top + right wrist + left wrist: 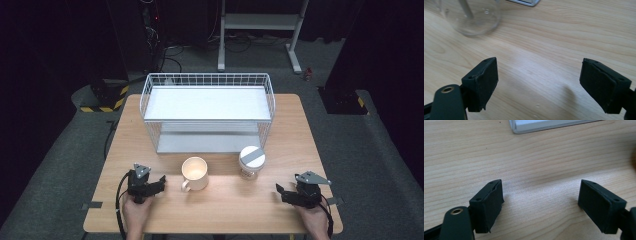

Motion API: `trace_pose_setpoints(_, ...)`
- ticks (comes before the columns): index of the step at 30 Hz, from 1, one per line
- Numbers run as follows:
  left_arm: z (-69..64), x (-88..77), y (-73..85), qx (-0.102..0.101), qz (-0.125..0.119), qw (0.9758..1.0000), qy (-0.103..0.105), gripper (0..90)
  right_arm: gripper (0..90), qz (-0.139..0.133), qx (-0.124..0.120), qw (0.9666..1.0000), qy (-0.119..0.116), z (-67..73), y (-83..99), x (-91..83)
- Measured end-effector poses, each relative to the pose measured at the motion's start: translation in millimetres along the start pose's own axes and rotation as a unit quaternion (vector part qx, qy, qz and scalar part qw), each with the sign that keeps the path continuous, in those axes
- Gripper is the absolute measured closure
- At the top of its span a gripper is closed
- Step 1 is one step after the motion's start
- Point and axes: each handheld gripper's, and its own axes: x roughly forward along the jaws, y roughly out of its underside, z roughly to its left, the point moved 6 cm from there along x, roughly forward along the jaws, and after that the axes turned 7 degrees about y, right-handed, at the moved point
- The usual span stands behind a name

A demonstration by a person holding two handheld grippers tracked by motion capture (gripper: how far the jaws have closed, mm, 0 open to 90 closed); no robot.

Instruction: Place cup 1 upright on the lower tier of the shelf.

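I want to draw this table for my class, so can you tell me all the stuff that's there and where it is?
Table: one, light wood, under everything.
Wire rack: one, white, two shelves, at the far middle of the table.
Mug: one, cream, upright, in front of the rack, handle toward the person.
Jar: one, clear with a grey and white lid, upright, right of the mug.
Stand: one, white metal, on the floor behind the table.
Left gripper: one, black, jaws open, left of the mug, holding nothing.
Right gripper: one, black, jaws open, right of the jar, holding nothing.
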Motion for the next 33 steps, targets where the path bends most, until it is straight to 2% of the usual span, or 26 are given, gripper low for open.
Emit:
trace_pose_setpoints(8, 0.5, -0.1, 0.0, -0.001, 0.0, 1.0, -0.001, 20.2, 15.1, 0.002, -0.012, 0.9998, -0.018, 16.9, -1.4, 1.6)
trace_pose_setpoints(16, 0.9, 0.0, -0.1, -0.003, -0.001, 1.0, -0.003, 20.2, 14.7, -0.001, -0.038, 0.9984, -0.042, 36.2, -7.2, 4.1)
trace_pose_setpoints(24, 0.9, 0.1, -0.2, -0.003, -0.001, 1.0, -0.003, 20.3, 14.7, -0.003, -0.041, 0.9973, -0.061, 49.8, -13.7, 8.3)
trace_pose_setpoints(33, 1.2, -0.1, 0.0, -0.001, 0.001, 1.0, -0.003, 20.3, 14.7, -0.007, -0.049, 0.9963, -0.07, 62.7, -26.6, 14.4)
